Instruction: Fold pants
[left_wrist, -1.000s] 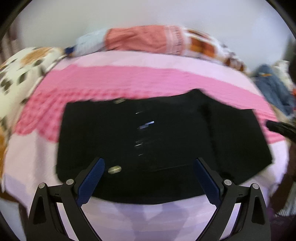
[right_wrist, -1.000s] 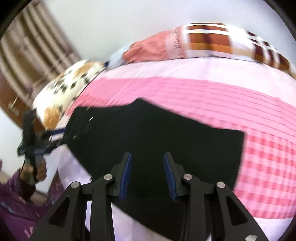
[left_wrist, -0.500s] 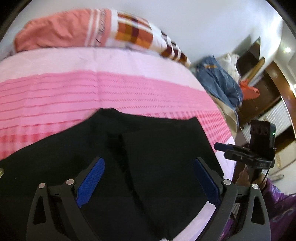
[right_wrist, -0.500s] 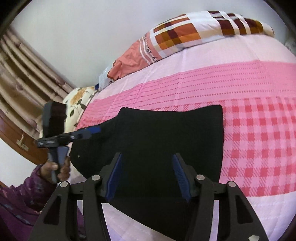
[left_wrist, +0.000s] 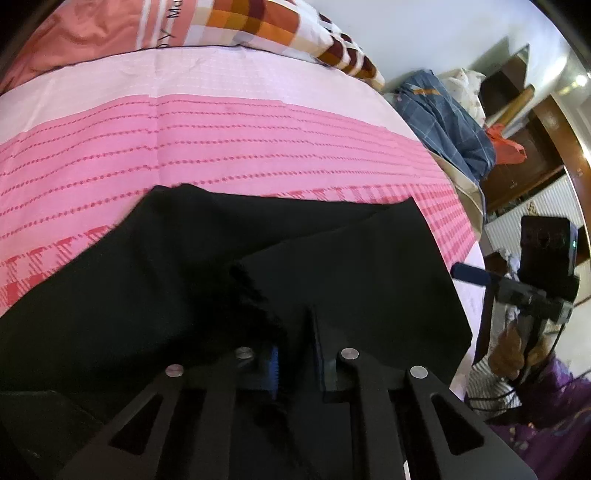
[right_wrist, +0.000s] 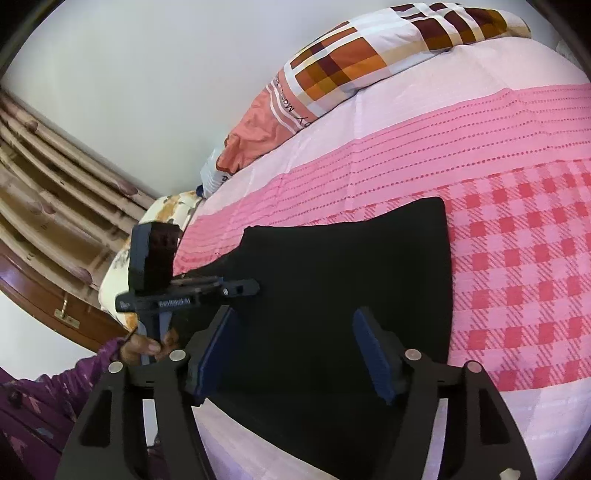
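A bedroom, pale wall behind, and a bed (right_wrist: 517, 258) dressed in a pink striped and checked sheet fills both views. On it, near the front edge, lie the black pants (right_wrist: 332, 266), spread flat with one layer already doubled over and a raised ridge of cloth running toward the left wrist camera.

The left hand-held gripper (left_wrist: 295, 354) is right on that ridge: its blue pads have come together, and black cloth appears pinched between them, a fold bunching just ahead of the tips. So the grab is made on this side. The right hand-held gripper (right_wrist: 295, 347) hovers over the pants' near edge, its jaws opening, pads well clear of the cloth and nothing caught between them.

My read: one end is secured, the other is not yet taken. The next move calls for the right gripper to drop onto its edge and close, so both can lift and carry the cloth across evenly.

Outward now: a checked pillow (right_wrist: 369, 62) at the head, a floral one (right_wrist: 166, 206) beside the curtain (right_wrist: 55, 192), blue clothes (left_wrist: 447, 122) heaped beyond the bed. No containers show.
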